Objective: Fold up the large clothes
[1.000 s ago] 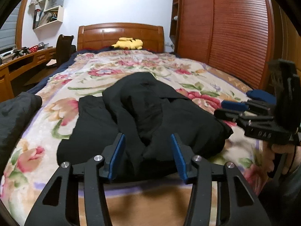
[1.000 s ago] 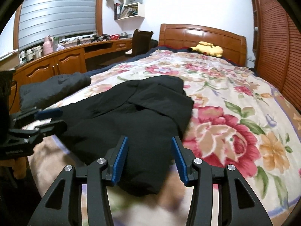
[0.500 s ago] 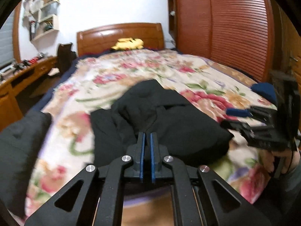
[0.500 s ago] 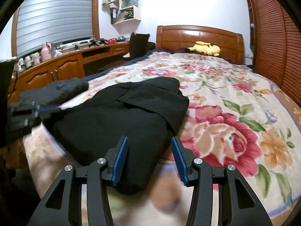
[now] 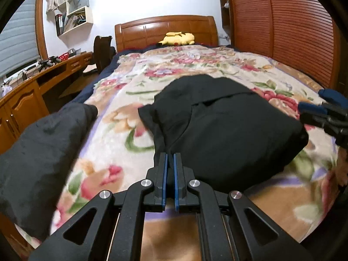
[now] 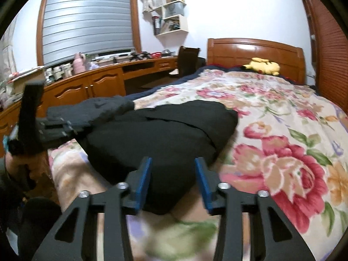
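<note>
A large black garment [image 5: 228, 130] lies bunched on the floral bedspread [image 5: 121, 134] near the foot of the bed. My left gripper [image 5: 169, 163] is shut on the garment's near left edge and lifts a fold of it. My right gripper [image 6: 173, 169] is open, its blue pads on either side of the garment's near right corner [image 6: 165, 184], not closed on it. The garment also shows in the right wrist view [image 6: 165, 134]. The left gripper appears there at the left [image 6: 71, 126], and the right gripper at the right edge of the left wrist view [image 5: 315, 111].
A dark grey folded garment [image 5: 39, 148] lies on the bed's left edge. A yellow plush toy [image 5: 177, 38] rests by the wooden headboard [image 5: 165, 29]. A wooden desk [image 6: 91, 82] runs along the left wall. A slatted wardrobe [image 5: 282, 26] stands on the right.
My left gripper closed on the garment's edge and pulled it leftward, and the garment shifted. My right gripper stayed open and moved in over the garment's near corner.
</note>
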A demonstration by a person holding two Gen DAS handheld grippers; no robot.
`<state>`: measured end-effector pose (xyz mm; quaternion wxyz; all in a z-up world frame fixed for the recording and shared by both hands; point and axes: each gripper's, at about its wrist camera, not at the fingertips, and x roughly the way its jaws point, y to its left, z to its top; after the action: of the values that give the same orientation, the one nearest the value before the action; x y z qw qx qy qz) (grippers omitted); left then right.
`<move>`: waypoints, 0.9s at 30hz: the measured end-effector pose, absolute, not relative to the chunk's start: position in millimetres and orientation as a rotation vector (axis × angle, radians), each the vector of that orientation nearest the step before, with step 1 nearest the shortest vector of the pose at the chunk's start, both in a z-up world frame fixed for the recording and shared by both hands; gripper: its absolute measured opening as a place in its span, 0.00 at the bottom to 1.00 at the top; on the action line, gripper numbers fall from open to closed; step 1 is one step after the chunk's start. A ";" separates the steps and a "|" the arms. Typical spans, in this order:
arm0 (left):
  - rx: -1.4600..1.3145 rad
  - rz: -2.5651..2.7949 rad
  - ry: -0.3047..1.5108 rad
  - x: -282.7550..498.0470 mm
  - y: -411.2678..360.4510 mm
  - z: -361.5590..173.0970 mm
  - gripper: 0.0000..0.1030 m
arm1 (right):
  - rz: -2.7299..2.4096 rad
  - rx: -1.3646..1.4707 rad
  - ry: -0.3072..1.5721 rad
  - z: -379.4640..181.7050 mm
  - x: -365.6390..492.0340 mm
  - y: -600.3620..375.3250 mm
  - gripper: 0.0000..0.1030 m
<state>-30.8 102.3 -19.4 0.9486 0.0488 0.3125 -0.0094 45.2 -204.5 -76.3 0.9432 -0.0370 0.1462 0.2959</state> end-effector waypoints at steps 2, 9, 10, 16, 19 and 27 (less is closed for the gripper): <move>0.097 -0.015 0.637 -28.5 101.7 -21.7 0.06 | 0.615 -0.095 0.290 -76.5 49.5 -195.2 0.29; 0.104 -0.020 0.659 -24.1 102.7 -27.7 0.06 | 0.624 -0.158 0.409 -93.7 81.3 -178.1 0.29; 0.108 -0.021 0.660 -23.8 101.5 -27.7 0.06 | 0.623 -0.183 0.434 -97.4 85.6 -176.0 0.29; 0.116 -0.018 0.661 -25.0 99.7 -28.2 0.06 | 0.592 -0.233 0.447 -106.5 95.6 -172.2 0.29; 0.093 -0.023 0.655 -28.5 101.4 -25.5 0.08 | 0.592 -0.222 0.440 -104.8 96.4 -173.7 0.29; 0.077 -0.013 0.618 -56.5 109.0 -18.0 0.47 | 0.591 -0.207 0.421 -111.2 84.1 -169.4 0.29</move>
<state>-56.5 109.0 -18.0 0.9518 0.0378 0.3042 -0.0062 84.1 -169.4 -111.2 0.9297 -0.1008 0.2054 0.2885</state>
